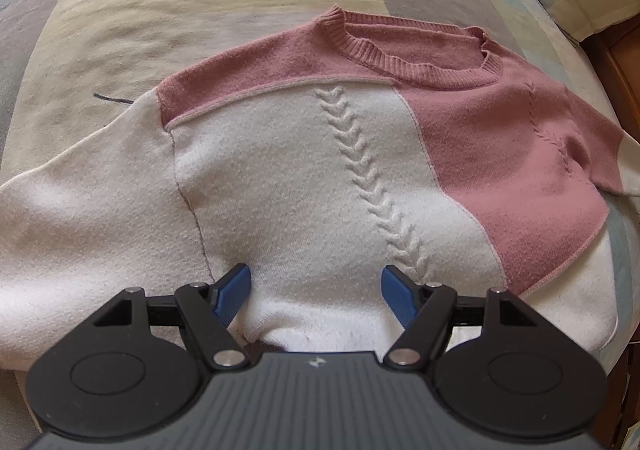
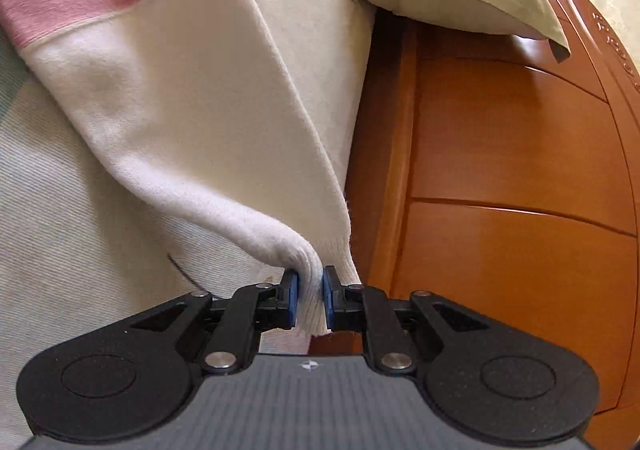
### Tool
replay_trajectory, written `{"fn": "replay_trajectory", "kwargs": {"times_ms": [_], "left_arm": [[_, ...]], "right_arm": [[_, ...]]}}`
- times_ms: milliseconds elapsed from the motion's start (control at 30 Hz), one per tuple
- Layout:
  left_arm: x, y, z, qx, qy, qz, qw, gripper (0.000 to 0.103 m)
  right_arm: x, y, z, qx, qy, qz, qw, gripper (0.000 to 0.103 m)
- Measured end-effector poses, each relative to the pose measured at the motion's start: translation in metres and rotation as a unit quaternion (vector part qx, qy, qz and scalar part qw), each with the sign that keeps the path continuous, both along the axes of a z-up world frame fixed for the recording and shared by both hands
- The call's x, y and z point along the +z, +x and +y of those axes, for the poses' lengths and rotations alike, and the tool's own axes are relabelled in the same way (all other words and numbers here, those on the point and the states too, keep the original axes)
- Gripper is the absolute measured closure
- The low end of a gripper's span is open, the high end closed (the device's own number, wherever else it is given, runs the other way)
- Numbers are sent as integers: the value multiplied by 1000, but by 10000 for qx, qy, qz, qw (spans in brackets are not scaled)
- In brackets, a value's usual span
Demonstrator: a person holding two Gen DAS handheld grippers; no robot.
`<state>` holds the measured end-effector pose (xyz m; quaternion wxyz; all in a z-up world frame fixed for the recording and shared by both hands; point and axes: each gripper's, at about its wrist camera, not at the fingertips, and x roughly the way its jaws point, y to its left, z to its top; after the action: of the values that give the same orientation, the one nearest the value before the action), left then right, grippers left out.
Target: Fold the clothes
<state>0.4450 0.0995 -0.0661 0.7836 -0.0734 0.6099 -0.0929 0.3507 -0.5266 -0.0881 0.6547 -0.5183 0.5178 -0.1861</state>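
Striped bedspread (image 1: 200, 2); wooden bedframe (image 2: 500, 150)

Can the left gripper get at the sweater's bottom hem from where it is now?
Probably yes. The left gripper is open right over the sweater near its hem, nothing lying between. The right gripper is only pinching the sleeve cuff, off to the side.

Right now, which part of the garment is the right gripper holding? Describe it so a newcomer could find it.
On the bed, beside the orange wooden furniture, a pink-and-cream sweater lies. Its cream sleeve runs toward the right gripper. The ribbed cuff is the bunched end pinched between blue pads.
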Motion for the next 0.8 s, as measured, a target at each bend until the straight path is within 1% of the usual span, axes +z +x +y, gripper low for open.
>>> {"fn": "replay_trajectory", "kwargs": {"times_ms": [33, 67, 133, 200, 233, 267, 300, 333, 367, 400, 467, 533, 567, 633, 700, 733, 767, 800], "left_arm": [[0, 0, 0, -3, 9, 3, 10000, 31], [1, 0, -1, 1, 9, 7, 10000, 31], [2, -1, -1, 11, 6, -1, 10000, 31], [4, -3, 0, 23, -1, -23, 10000, 31], [7, -4, 1, 42, 4, -57, 10000, 31], [9, -6, 1, 61, 8, -90, 9999, 31], [12, -7, 2, 83, 12, -125, 9999, 31], [15, -9, 3, 129, 1, -164, 9998, 31], [18, -10, 3, 172, -8, -200, 9997, 31], [20, -12, 3, 194, -8, -215, 9996, 31], [24, -14, 2, 234, -6, -247, 9994, 31], [25, -15, -4, 122, 45, -311, 9994, 31], [25, -13, -7, 49, 100, -361, 9993, 31], [24, -7, -14, -67, 169, -460, 9988, 31], [21, 0, -20, -156, 200, -560, 9981, 31], [18, 4, -21, -164, 180, -632, 9977, 31], [15, 9, -22, -172, 158, -708, 9972, 31], [11, 13, -21, -168, 139, -803, 9965, 31]], "right_arm": [[-1, 5, -6, 5, -91, 22, 10000, 86], [-1, 9, -14, -107, -127, 51, 9998, 83], [-3, 17, -30, -444, -148, 115, 9988, 82], [3, 22, -46, -920, 70, -51, 9957, 81], [11, 21, -50, -1156, 389, -213, 9923, 81], [20, 20, -52, -1383, 799, -401, 9863, 80], [30, 19, -53, -1606, 1207, -589, 9778, 77], [38, 16, -49, -1723, 1693, -768, 9673, 68], [47, 14, -42, -1786, 2213, -940, 9541, 63], [55, 11, -35, -1842, 2727, -1109, 9378, 56], [68, 9, -14, -1878, 3700, -1370, 8995, 54], [75, 14, 18, -1776, 4584, -1486, 8580, 53], [75, 21, 36, -1679, 4942, -1516, 8394, 53], [72, 36, 70, -1454, 5521, -1527, 8067, 49], [65, 56, 114, -1219, 5973, -1446, 7794, 48], [60, 66, 133, -1119, 6081, -1383, 7737, 47], [54, 76, 149, -1030, 6134, -1311, 7720, 47], [46, 85, 162, -948, 6142, -1247, 7734, 47]]}}
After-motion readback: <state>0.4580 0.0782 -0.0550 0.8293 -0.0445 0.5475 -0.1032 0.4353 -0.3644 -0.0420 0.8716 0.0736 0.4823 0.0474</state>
